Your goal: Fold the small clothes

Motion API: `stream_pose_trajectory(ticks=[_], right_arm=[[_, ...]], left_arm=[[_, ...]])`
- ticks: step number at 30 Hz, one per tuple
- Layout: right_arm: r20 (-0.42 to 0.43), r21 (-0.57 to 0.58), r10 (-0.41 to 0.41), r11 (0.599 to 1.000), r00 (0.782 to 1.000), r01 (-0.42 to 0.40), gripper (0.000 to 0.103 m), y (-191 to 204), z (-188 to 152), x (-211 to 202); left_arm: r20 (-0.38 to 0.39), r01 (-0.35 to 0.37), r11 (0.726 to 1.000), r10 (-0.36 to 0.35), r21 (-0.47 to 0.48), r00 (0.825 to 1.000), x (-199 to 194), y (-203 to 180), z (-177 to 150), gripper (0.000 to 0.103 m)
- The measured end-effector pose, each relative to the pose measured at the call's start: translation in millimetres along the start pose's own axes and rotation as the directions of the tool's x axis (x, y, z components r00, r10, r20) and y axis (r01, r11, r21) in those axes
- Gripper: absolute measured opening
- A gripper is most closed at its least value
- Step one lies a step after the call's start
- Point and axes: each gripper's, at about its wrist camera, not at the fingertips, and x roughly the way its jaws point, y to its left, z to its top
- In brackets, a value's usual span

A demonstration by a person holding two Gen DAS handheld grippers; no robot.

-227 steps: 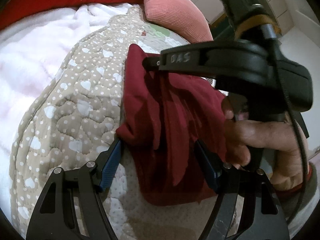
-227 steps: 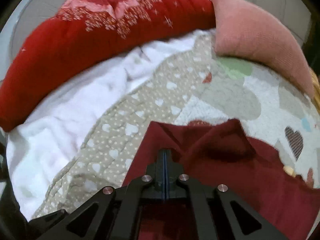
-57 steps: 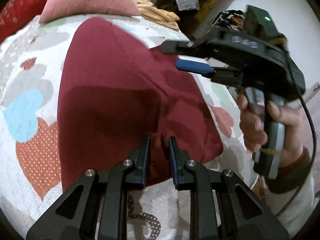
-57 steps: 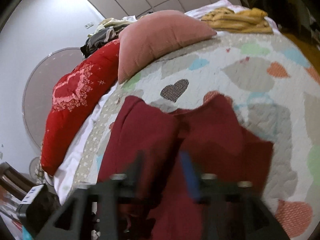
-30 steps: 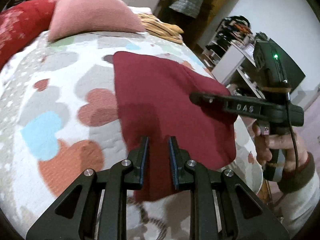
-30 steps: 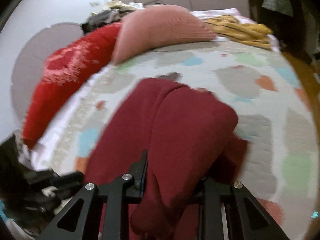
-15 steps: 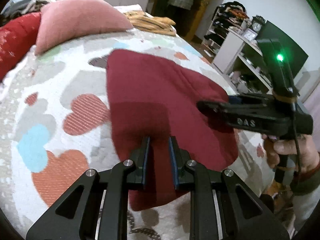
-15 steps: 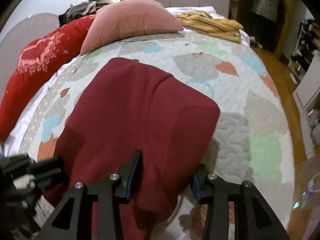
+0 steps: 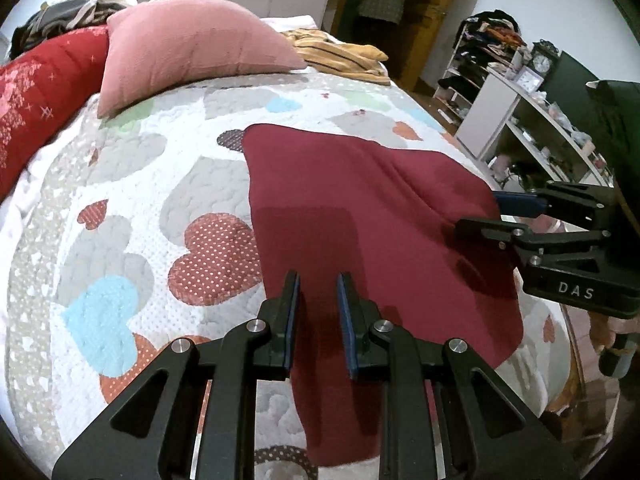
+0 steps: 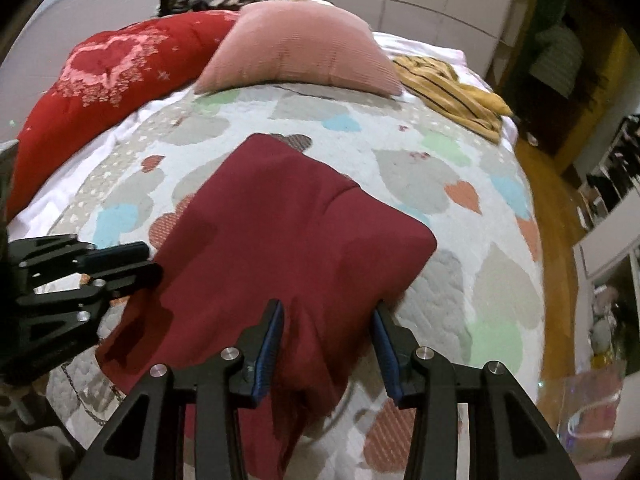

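A dark red garment (image 9: 360,216) lies spread on the heart-patterned quilt (image 9: 132,208), one fold across it; it also shows in the right wrist view (image 10: 280,240). My left gripper (image 9: 318,300) hovers over its near edge, jaws a little apart, holding nothing. My right gripper (image 10: 328,336) is open over the garment's near right edge, cloth between the fingers but not pinched. The right gripper shows from the side in the left wrist view (image 9: 500,216), at the garment's right edge. The left gripper shows at the left of the right wrist view (image 10: 116,264).
A pink pillow (image 9: 192,44) and a red cushion (image 9: 36,92) lie at the far end of the bed. A yellow striped garment (image 10: 452,92) lies at the back right. White shelves (image 9: 532,128) and wooden floor (image 10: 548,184) are to the right.
The right gripper has opened and let the garment go, which now lies flatter. Both grippers have pulled back and up from the cloth. The left jaws are slightly wider.
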Motion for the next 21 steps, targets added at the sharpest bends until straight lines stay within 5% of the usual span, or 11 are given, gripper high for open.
stream_pose_trajectory(ticks=[4, 8, 12, 17, 21], right_arm=[[0.008, 0.029, -0.024, 0.999, 1.000, 0.024, 0.040, -6.6, 9.9, 14.7], [0.011, 0.103, -0.150, 0.984, 0.989, 0.148, 0.041, -26.0, 16.7, 17.7], [0.082, 0.086, 0.013, 0.996, 0.997, -0.020, 0.041, -19.5, 19.4, 5.5], [-0.066, 0.007, 0.007, 1.000, 0.998, -0.007, 0.041, 4.0, 10.7, 61.1], [-0.026, 0.075, 0.029, 0.997, 0.999, -0.027, 0.041, -3.5, 4.9, 58.9]], left_arm=[[-0.001, 0.006, 1.000, -0.006, -0.023, 1.000, 5.7, 6.4, 2.8, 0.035], [-0.010, 0.029, 0.999, -0.029, -0.020, 1.000, 10.6, 7.1, 2.4, 0.036], [-0.007, 0.021, 1.000, -0.022, -0.022, 1.000, 18.5, 5.6, 2.3, 0.047], [-0.016, 0.022, 0.999, -0.023, -0.027, 1.000, 27.4, 6.6, 0.4, 0.057], [-0.020, 0.021, 0.999, -0.022, -0.032, 1.000, 17.7, 8.2, -0.4, 0.057]])
